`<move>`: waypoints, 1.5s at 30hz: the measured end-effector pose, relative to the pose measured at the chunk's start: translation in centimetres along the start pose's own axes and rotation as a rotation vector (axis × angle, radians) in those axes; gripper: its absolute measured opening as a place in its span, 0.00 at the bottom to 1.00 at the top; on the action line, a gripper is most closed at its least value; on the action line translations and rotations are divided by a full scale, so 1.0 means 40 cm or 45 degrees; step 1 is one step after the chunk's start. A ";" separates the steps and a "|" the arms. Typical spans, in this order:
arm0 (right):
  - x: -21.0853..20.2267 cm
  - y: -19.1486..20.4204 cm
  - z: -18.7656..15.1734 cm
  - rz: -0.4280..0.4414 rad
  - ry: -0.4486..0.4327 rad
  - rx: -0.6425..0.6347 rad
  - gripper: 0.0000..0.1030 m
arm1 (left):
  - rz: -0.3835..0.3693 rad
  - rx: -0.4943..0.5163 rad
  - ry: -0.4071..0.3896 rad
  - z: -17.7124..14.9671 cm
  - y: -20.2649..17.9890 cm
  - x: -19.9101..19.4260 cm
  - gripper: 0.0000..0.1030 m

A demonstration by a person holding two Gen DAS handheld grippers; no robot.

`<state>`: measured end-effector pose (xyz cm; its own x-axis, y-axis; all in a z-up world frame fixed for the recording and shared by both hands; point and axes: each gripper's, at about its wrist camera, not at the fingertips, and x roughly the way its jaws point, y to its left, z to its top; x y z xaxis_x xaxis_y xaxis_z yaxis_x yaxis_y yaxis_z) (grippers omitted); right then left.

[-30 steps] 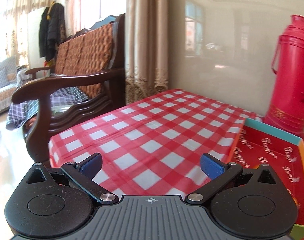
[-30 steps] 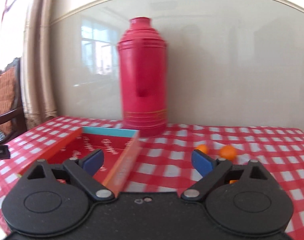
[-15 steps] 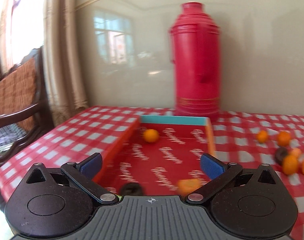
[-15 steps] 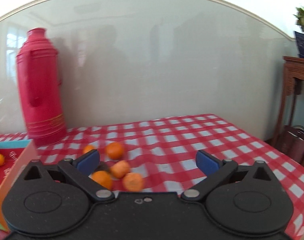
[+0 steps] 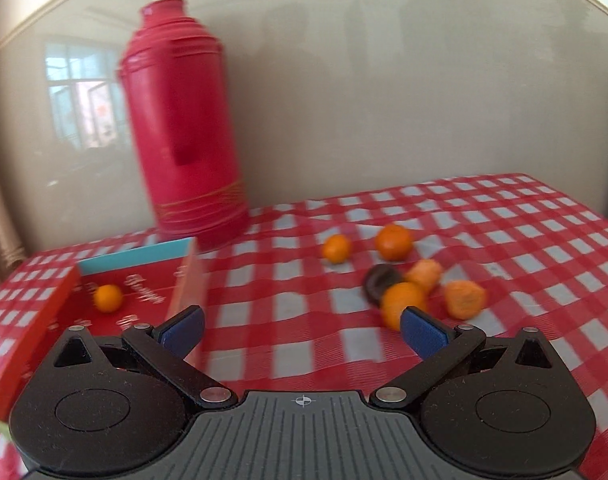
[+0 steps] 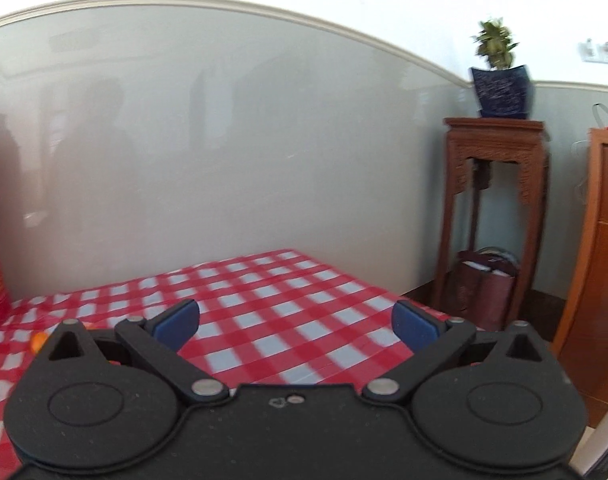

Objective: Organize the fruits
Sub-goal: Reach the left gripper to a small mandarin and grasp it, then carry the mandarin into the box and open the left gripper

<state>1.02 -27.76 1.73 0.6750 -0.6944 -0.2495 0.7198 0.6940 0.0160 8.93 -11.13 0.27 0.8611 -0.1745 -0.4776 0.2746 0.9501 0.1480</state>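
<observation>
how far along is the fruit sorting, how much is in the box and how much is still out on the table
Barely started. One small orange lies in the red box. Nothing is in hand: the left gripper and right gripper are both open and empty. Left to do: the loose cluster of oranges and a dark fruit on the checked tablecloth.

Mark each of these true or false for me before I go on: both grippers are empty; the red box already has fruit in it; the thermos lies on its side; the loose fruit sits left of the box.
1. Both grippers are empty: true. The left gripper and right gripper stand open with nothing between the pads.
2. The red box already holds fruit: true, one small orange shows inside.
3. The thermos lies on its side: false. It stands upright behind the box.
4. The loose fruit sits left of the box: false. It lies to its right on the checked tablecloth.
</observation>
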 end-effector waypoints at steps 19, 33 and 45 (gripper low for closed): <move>0.022 -0.057 0.001 0.040 0.043 0.057 0.94 | -0.114 -0.006 0.127 0.015 -0.118 0.157 0.85; 0.014 -0.042 -0.001 0.102 0.059 0.057 0.94 | -0.121 -0.033 0.196 -0.002 -0.114 0.190 0.34; 0.009 -0.025 0.000 0.153 0.066 0.050 0.94 | 0.100 -0.034 -0.025 0.026 -0.044 0.084 0.34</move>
<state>0.54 -28.68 1.63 0.7484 -0.5950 -0.2930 0.6405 0.7631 0.0865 11.78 -13.65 -0.70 0.8878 -0.1043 -0.4483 0.1949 0.9675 0.1609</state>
